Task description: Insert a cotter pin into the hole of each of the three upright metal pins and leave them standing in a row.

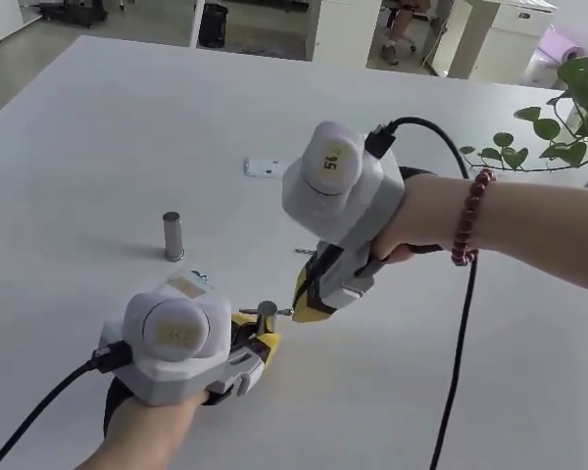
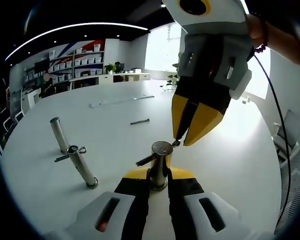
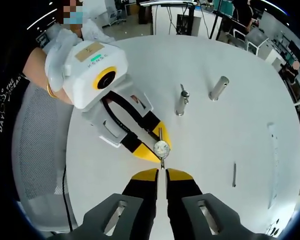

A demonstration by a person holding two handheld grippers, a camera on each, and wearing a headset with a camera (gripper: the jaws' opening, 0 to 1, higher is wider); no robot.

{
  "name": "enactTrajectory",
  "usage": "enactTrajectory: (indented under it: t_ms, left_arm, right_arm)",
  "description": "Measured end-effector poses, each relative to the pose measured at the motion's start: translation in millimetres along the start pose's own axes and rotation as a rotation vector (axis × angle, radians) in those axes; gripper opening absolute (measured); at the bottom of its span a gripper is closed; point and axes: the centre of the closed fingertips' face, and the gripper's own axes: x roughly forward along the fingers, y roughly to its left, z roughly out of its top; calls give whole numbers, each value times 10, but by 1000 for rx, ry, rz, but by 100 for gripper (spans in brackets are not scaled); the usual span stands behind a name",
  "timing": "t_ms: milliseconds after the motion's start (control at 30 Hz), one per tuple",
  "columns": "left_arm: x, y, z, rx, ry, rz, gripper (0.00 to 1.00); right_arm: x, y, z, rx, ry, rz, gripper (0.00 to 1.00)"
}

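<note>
One short grey steel pin (image 2: 160,167) upright, clamped in left gripper (image 2: 159,176); thin wire cotter pin (image 2: 145,160) lies crosswise through it, its end pinched in right gripper (image 3: 162,173)

1. On the table (image 1: 98,117), nearest the person, the first metal pin (image 2: 160,159) stands upright between the jaws of the left gripper (image 2: 159,176).
2. The right gripper (image 2: 182,142) comes down from above and behind. Its tips sit just beside the pin's top, pinching a cotter pin (image 2: 146,160) that runs crosswise through the pin's head.
3. In the left gripper view, the second metal pin (image 2: 81,166) stands off to the left with another cotter pin (image 2: 70,152) through it. The third metal pin (image 2: 58,134) is just behind that.
4. Farther back a loose cotter pin (image 2: 140,121) lies flat, with a long strip (image 2: 121,101) beyond it.
5. A plant (image 1: 559,117) sits at the table's far right edge.
</note>
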Motion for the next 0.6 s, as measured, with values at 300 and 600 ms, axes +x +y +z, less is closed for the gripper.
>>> enactTrajectory:
  t_ms: [300,600]
  left_arm:
    - [1,-5,-2,-1,-2,-1,12]
    - [5,-8,-10,-6,-4,-1,12]
  right_arm:
    - [17,-22,15,11,-8,-3,0]
    - [33,-18,34,28,-20,0,0]
